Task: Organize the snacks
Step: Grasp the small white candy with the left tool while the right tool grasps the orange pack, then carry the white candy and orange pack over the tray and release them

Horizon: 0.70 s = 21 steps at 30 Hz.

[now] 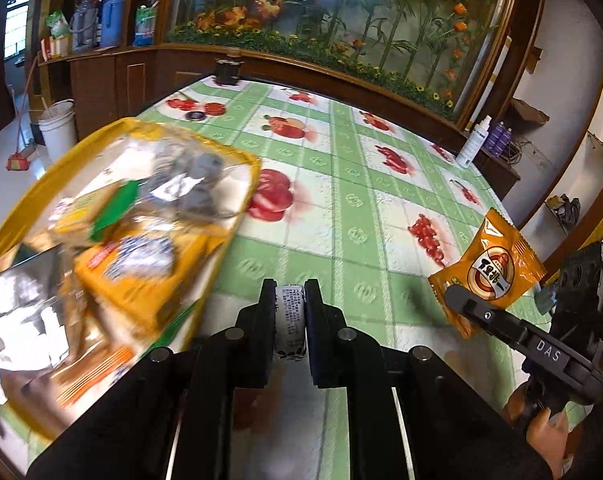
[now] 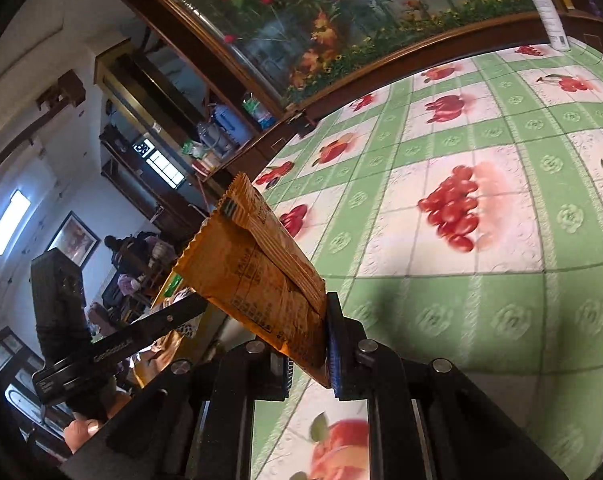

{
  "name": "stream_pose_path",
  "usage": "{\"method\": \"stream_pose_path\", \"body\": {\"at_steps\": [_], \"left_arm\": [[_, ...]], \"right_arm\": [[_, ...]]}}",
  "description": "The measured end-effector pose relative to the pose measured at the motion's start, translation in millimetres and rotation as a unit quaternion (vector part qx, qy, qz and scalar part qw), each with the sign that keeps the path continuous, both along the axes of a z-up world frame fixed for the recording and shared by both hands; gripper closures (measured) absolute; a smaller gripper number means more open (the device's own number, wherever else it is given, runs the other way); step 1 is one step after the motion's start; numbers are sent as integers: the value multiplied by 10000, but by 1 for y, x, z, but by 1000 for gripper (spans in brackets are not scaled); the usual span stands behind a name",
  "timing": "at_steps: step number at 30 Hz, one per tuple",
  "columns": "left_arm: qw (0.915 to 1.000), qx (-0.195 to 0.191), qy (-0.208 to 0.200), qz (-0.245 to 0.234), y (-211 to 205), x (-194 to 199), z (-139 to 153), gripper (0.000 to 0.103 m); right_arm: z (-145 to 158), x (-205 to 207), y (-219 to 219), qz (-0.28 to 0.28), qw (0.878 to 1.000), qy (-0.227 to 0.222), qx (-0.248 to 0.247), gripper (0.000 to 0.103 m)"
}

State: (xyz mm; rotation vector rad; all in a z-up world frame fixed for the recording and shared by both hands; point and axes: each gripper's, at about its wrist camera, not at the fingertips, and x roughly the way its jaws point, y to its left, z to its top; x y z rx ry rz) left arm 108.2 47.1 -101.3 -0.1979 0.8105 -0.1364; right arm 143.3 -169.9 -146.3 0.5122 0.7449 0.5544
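Pinched between your left gripper's (image 1: 289, 300) fingers is a small white snack tube (image 1: 288, 322), riding above the desk (image 1: 341, 200) just right of the yellow-rimmed snack bag (image 1: 113, 248). Your right gripper (image 2: 307, 344) is clamping an orange packet (image 2: 257, 276) by one corner, further right of the bag. That thin corner hold is risking a slip; the bag's floppy rim could be snagging either snack.

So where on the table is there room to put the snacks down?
The middle of the tablecloth is bare, between the yellow-rimmed snack bag and the white spray bottle at the far edge. The bag's side is crowded. Both grippers hold snacks: left a small white packet, right an orange packet.
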Motion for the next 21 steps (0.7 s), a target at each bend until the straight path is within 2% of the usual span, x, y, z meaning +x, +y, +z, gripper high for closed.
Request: {"method": "stream_pose_path", "body": {"at_steps": [9, 21], "left_arm": [[9985, 351, -60, 418, 27, -34, 9, 92], [9973, 236, -121, 686, 58, -54, 11, 92]], "right_arm": [[1, -23, 38, 226, 9997, -89, -8, 90], [13, -40, 87, 637, 9970, -185, -393, 90]]}}
